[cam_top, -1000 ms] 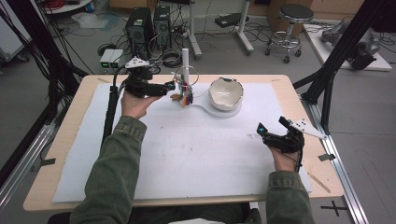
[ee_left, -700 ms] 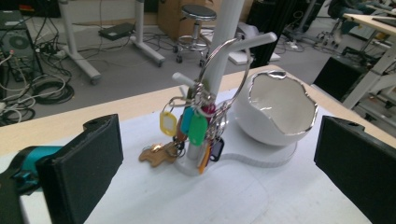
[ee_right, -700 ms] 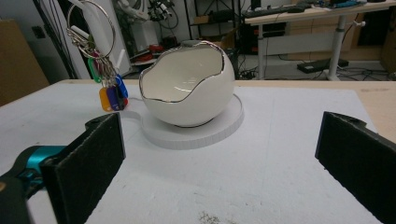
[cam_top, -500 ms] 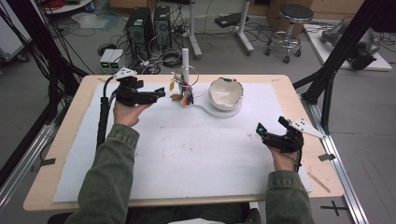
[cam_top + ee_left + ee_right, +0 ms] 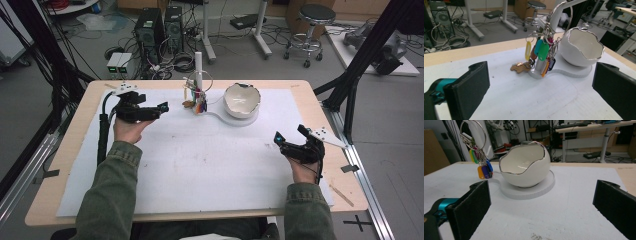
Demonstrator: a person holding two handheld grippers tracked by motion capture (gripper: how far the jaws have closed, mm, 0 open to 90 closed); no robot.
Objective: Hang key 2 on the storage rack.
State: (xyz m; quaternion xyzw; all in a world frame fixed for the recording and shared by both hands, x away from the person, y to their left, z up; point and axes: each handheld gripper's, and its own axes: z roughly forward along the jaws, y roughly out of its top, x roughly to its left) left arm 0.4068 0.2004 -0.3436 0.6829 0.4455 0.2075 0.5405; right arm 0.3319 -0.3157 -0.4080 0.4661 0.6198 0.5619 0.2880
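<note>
The left gripper [image 5: 159,106] has drawn back toward the left edge of the worktop [image 5: 60,150], jaws wide open and empty, so the keys [image 5: 541,56] remain to be taken. They hang on one stand [image 5: 198,75] beside one bowl [image 5: 242,99] near the far edge. The right gripper [image 5: 290,136] rests open and empty near the right edge.

High view looks down; both tongs views face the bowl [image 5: 242,99]

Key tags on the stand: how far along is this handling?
Done: nothing visible; the key tags hang on the stand, and the egg-shaped bowl looks empty. In hand: the left gripper, jaws open, points at the tags. Left: gripping and moving them. The right gripper rests open.
</note>
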